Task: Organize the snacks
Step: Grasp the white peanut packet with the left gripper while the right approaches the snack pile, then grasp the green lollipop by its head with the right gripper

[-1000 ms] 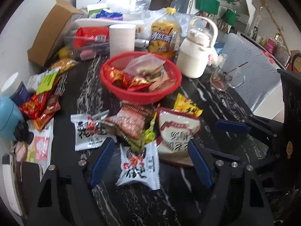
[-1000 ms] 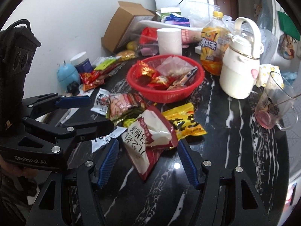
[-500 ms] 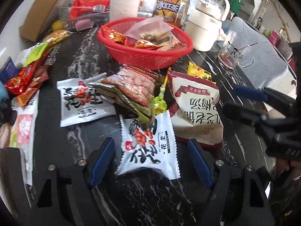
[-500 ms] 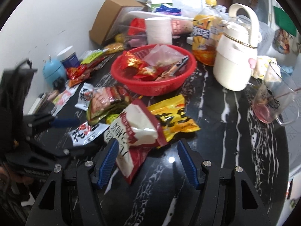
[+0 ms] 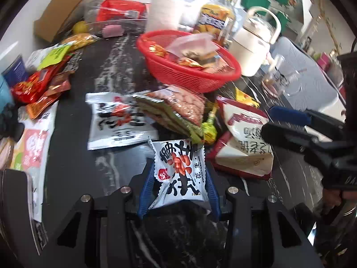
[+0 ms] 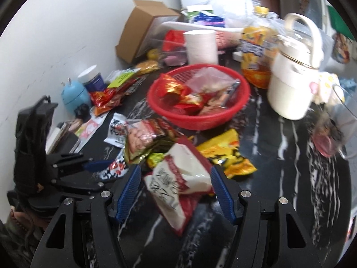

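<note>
A white peanut packet [image 5: 180, 174] with black lettering sits pinched and bowed between the blue pads of my left gripper [image 5: 179, 167], whose jaws are closing on it. My right gripper [image 6: 175, 167] stands open around a red-and-white snack bag [image 6: 180, 178] that lies on the black marble table [image 6: 279, 178]; its pads do not visibly press the bag. Behind both, a red basket [image 5: 183, 76] [image 6: 200, 120] holds several snack packets. Each gripper shows in the other's view: the right gripper's finger [image 5: 290, 116], the left gripper's finger [image 6: 98, 165].
Loose packets lie between the grippers and the basket: a white one [image 5: 116, 120], a clear sausage bag [image 5: 185, 107], a yellow one [image 6: 225, 154]. A cream kettle [image 6: 292, 76], drink bottle [image 6: 256, 51], glass mug [image 6: 330, 134], paper roll [image 6: 200, 47] and cardboard box [image 6: 138, 31] stand behind.
My left gripper sank onto the white peanut packet and its pads drew in from wide apart to pinch it. The right gripper crept closer over the red-and-white bag at the same width.
</note>
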`<control>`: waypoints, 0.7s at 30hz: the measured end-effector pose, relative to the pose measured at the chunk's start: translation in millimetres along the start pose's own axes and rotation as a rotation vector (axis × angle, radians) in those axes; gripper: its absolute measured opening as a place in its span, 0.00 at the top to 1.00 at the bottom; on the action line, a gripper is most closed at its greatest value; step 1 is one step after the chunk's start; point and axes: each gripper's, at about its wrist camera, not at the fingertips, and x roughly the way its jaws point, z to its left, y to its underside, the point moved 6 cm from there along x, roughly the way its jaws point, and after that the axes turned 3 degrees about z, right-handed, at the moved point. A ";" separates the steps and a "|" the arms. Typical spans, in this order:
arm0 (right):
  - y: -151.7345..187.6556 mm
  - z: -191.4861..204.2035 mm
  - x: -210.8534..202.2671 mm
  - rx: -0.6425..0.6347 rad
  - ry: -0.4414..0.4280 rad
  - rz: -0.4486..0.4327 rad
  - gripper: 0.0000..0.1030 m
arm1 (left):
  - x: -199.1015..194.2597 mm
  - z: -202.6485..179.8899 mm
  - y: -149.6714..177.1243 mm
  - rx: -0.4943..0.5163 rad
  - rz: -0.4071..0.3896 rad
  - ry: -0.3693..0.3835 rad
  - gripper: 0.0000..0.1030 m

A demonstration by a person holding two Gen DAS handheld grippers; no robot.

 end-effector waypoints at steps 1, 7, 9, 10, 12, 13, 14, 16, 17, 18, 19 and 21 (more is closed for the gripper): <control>-2.1 4.0 4.0 -0.007 -0.013 0.002 0.38 | -0.7 2.7 0.2 -0.010 0.000 0.004 0.59; -15.2 17.1 19.5 -0.036 -0.035 0.006 0.46 | -5.7 19.3 4.9 -0.047 -0.012 -0.007 0.59; -18.2 23.7 27.1 -0.062 -0.026 0.013 0.46 | -7.0 22.9 5.0 -0.044 -0.016 -0.022 0.59; -18.3 25.7 29.4 -0.070 -0.026 0.015 0.46 | -7.7 24.8 5.0 -0.044 -0.019 -0.029 0.59; -18.6 29.4 37.1 -0.085 -0.033 0.023 0.47 | -9.6 29.7 4.8 -0.049 -0.024 -0.036 0.59; -17.9 29.1 42.3 -0.088 -0.027 0.031 0.47 | -10.2 31.6 4.7 -0.056 -0.027 -0.033 0.59; -17.0 28.0 45.8 -0.089 -0.022 0.038 0.48 | -10.4 33.0 4.8 -0.063 -0.030 -0.031 0.59; -14.9 26.7 50.5 -0.093 -0.020 0.045 0.52 | -10.6 35.9 5.0 -0.088 -0.035 -0.016 0.59; -14.2 26.7 51.8 -0.097 -0.019 0.046 0.52 | -10.5 36.4 4.9 -0.095 -0.036 -0.009 0.59; -13.6 26.8 51.8 -0.102 -0.016 0.043 0.52 | -10.1 36.5 4.4 -0.096 -0.036 -0.007 0.59; -12.8 27.4 52.1 -0.110 -0.012 0.041 0.52 | -9.7 35.7 3.9 -0.093 -0.036 -0.008 0.59; -11.3 28.6 53.5 -0.124 -0.002 0.044 0.52 | -8.9 33.5 3.2 -0.080 -0.036 -0.015 0.59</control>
